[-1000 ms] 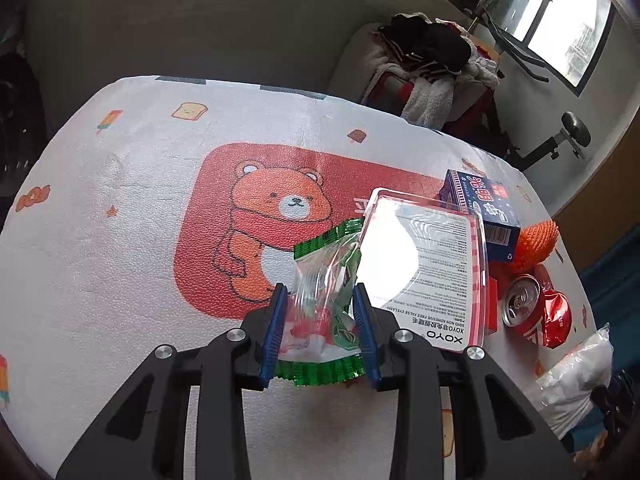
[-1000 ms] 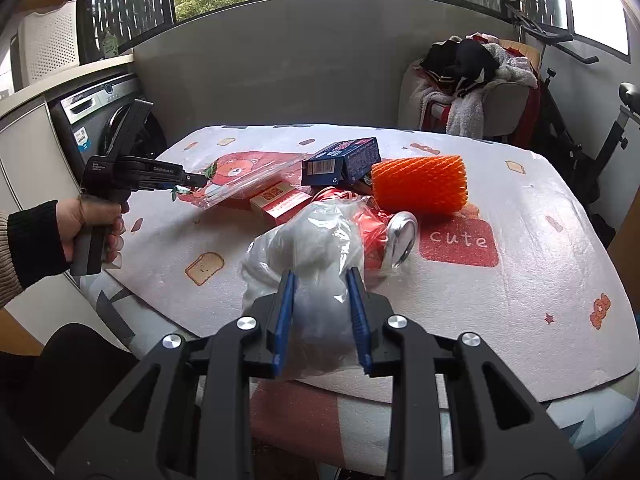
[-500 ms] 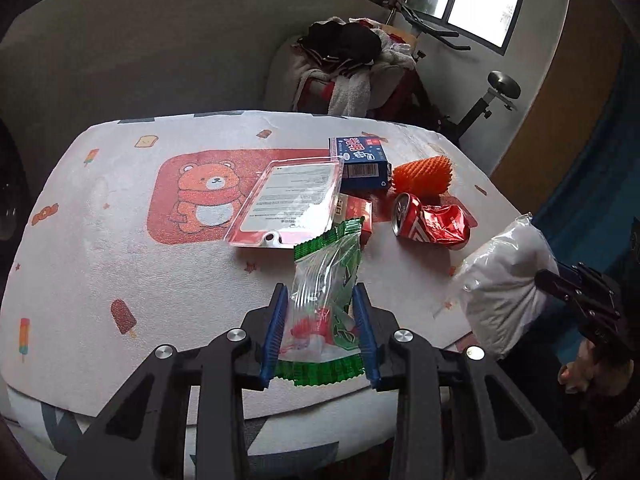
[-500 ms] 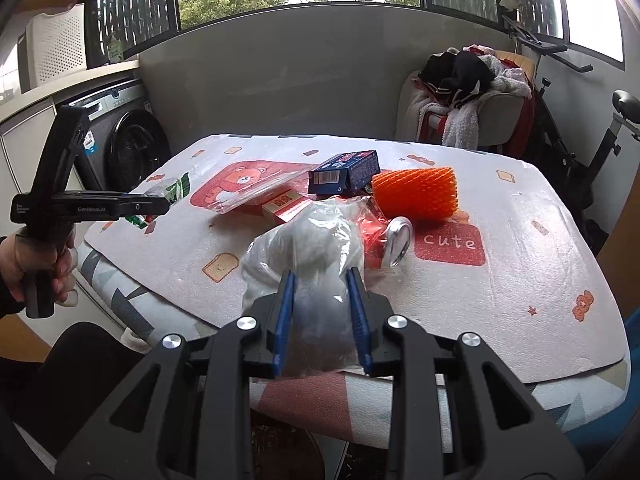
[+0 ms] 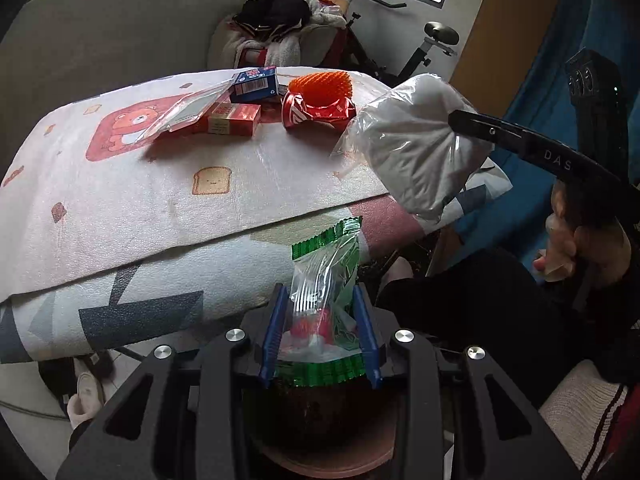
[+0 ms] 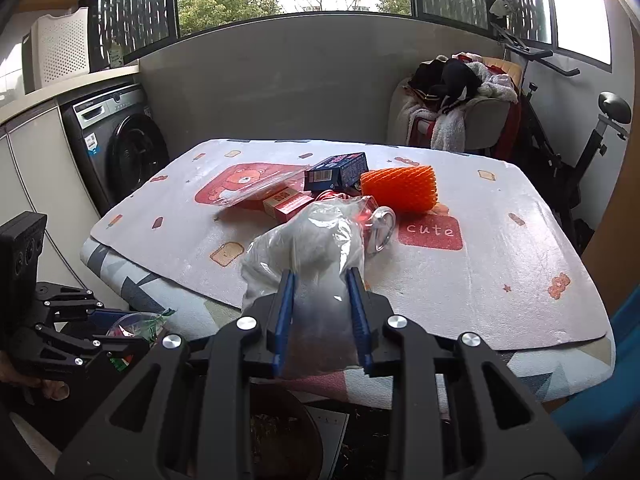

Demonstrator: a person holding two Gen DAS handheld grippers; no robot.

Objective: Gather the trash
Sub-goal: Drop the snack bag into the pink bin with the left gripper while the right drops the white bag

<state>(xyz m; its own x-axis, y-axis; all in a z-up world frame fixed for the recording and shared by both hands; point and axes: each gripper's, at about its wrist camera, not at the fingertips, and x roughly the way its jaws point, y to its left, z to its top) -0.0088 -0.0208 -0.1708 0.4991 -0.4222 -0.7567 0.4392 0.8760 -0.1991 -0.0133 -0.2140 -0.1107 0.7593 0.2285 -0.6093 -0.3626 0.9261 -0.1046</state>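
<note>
My left gripper point(image 5: 322, 304) is shut on a green-edged clear wrapper point(image 5: 326, 276), held off the table's front edge above a brown bin point(image 5: 320, 420). It also shows low at the left of the right wrist view point(image 6: 132, 326). My right gripper point(image 6: 322, 280) is shut on a clear plastic bag of white stuff point(image 6: 312, 248), held over the table's front edge; the bag also shows in the left wrist view point(image 5: 416, 152). On the table point(image 5: 120, 200) lie a crushed red can point(image 5: 316, 112), orange foam net point(image 5: 320, 84), blue box point(image 5: 256, 86), red box point(image 5: 234, 118) and clear flat pack point(image 5: 188, 110).
The brown bin point(image 6: 280, 432) stands on the floor under the table's front edge. A washing machine point(image 6: 120, 148) is at the left. A chair piled with clothes point(image 6: 456, 108) and an exercise bike point(image 6: 560, 140) stand behind the table.
My left gripper has carried the wrapper off the table and down over the bin. My right gripper with the bag has pulled back a little toward the table's front edge.
</note>
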